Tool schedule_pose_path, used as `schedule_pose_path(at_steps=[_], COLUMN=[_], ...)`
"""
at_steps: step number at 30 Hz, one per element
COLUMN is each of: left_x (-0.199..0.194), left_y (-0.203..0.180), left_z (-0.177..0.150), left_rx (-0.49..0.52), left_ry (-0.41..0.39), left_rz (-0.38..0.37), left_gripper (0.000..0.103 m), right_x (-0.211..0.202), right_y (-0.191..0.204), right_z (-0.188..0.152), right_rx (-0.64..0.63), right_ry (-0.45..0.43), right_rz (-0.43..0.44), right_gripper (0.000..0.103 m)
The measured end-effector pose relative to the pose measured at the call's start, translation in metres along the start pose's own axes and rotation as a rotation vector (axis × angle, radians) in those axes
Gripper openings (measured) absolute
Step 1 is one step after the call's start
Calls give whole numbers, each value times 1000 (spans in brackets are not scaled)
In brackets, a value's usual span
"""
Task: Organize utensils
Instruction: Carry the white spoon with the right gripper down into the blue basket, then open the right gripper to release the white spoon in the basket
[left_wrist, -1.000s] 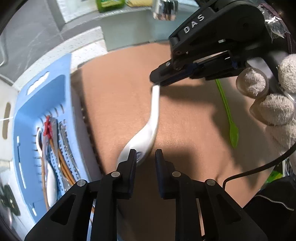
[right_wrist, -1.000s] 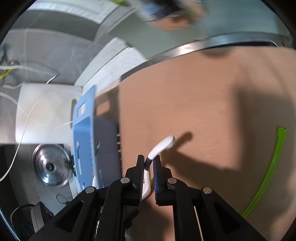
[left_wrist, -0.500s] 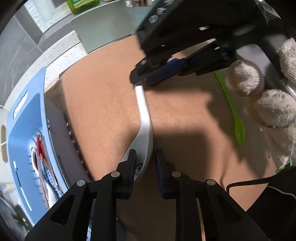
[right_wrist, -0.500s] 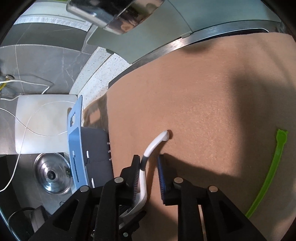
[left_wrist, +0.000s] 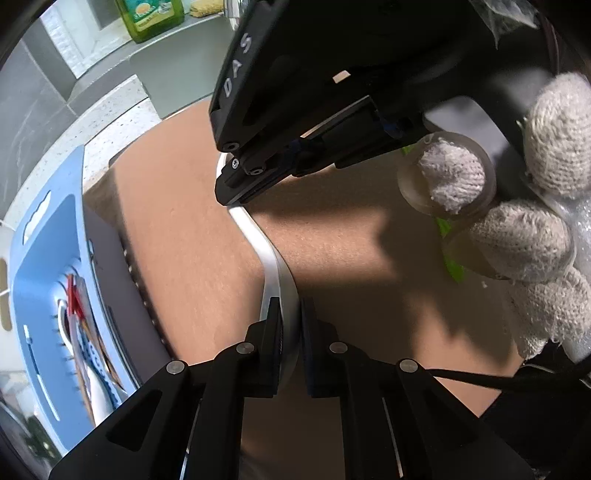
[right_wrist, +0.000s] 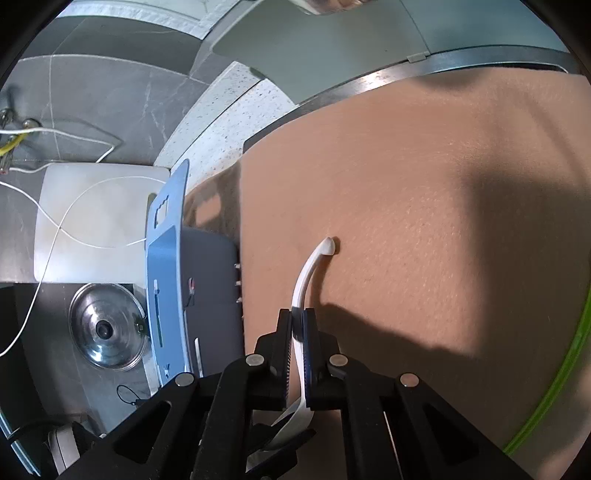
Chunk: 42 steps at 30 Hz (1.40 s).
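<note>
A white spoon (left_wrist: 266, 251) hangs over the tan mat (left_wrist: 184, 240), held at both ends. My left gripper (left_wrist: 288, 310) is closing, its pads pressing on the spoon's bowl end. My right gripper (left_wrist: 236, 188) comes in from above and grips the handle. In the right wrist view its jaws (right_wrist: 298, 318) are closing tight on the handle (right_wrist: 308, 273), whose tip points away toward the mat. A blue slotted basket (left_wrist: 40, 266) with several utensils stands left of the mat. A green utensil (right_wrist: 554, 387) lies on the mat at the right.
A gloved hand (left_wrist: 517, 240) holds the right gripper. Beyond the basket (right_wrist: 166, 258) are a steel pot lid (right_wrist: 107, 332) and a white board (right_wrist: 96, 221) with a thin cable. A green bottle (left_wrist: 151, 18) stands on the counter behind the sink edge.
My left jaws closed onto the spoon's bowl. My right jaws opened briefly, then shut again farther along the handle. The right gripper now looms closer in the left wrist view.
</note>
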<state>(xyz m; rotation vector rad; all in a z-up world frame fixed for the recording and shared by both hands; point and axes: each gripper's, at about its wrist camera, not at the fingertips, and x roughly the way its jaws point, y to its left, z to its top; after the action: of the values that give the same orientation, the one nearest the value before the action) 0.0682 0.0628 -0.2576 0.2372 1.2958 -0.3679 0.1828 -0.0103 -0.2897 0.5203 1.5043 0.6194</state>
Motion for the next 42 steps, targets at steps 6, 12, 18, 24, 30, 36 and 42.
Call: schedule_pose_path(at_steps=[6, 12, 18, 24, 30, 36, 42], left_x=[-26, -55, -81, -88, -87, -77, -64], left_y=[-4, 5, 27, 64, 88, 108, 121], left_z=[-10, -24, -40, -63, -88, -102, -110], left_rx=[-24, -57, -103, -185, -279, -357, -407], left_ry=[-55, -112, -156, -166, -162, -144, -123], left_rz=[-8, 1, 35, 61, 54, 25, 5], left_gripper=[8, 8, 8, 8, 8, 8, 8], right_x=[-16, -28, -22, 6, 44, 79, 114], right_y=[17, 47, 93, 137, 165, 177, 183], right_z=[-8, -15, -21, -28, -30, -29, -30], right_rx=[-24, -70, -144, -240, -304, -346, -373], right_ry=[-18, -27, -13, 18, 69, 109, 141], right_rz=[18, 42, 71, 63, 35, -18, -75], right_gripper=[5, 5, 5, 5, 5, 5, 5])
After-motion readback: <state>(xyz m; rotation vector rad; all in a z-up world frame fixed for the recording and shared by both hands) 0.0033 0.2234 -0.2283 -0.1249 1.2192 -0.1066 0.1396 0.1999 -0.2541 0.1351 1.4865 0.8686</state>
